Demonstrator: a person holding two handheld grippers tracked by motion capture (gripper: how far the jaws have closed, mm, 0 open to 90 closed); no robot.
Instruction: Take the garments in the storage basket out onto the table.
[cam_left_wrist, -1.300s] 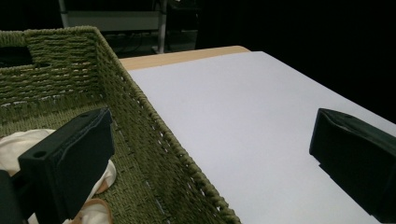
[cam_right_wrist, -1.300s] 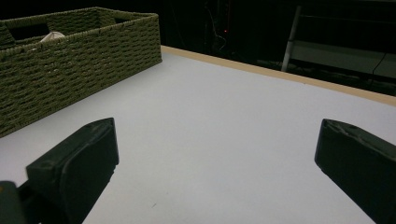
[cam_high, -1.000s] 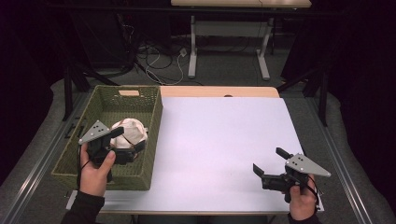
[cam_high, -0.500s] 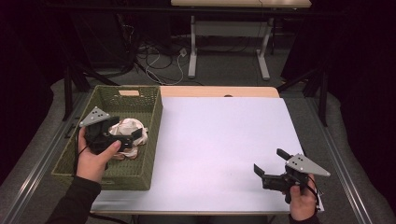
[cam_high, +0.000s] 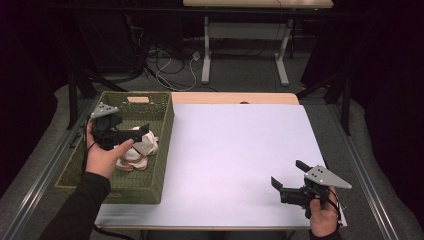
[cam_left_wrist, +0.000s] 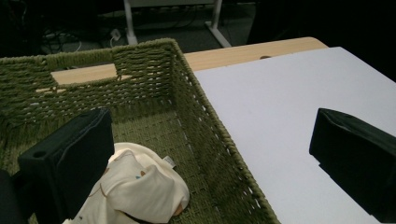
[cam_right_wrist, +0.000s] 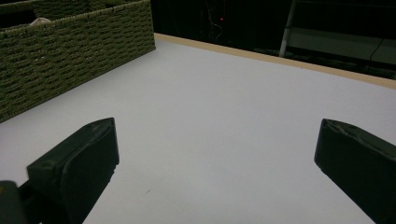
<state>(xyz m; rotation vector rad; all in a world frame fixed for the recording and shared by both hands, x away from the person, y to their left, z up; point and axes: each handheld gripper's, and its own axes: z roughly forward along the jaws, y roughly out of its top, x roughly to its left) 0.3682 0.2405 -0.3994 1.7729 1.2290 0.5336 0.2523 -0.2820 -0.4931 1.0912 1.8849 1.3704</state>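
Note:
A cream cloth (cam_high: 139, 151) lies bunched on the floor of the green woven basket (cam_high: 165, 131) at the table's left. My left gripper (cam_high: 139, 134) hovers over the basket, jaws pointing right, open and holding nothing. In the left gripper view the cloth (cam_left_wrist: 140, 191) sits low beside the left jaw, and the basket's right wall (cam_left_wrist: 212, 140) runs between the wide-apart jaws of the left gripper (cam_left_wrist: 212, 123). My right gripper (cam_high: 287, 173) rests low near the table's front right corner, open and empty. Bare white tabletop lies ahead of the right gripper (cam_right_wrist: 218, 130).
The white table surface (cam_high: 240, 150) stretches between basket and right hand. A wooden strip (cam_high: 235, 98) borders its far edge. Beyond the table are desk legs (cam_high: 206, 55) and cables (cam_high: 170, 65) on the floor. The basket's side (cam_right_wrist: 70, 51) stands at far left in the right gripper view.
My left gripper has moved toward the far end of the basket and turned its jaws right; the cloth stays in the basket. The right gripper has hardly moved.

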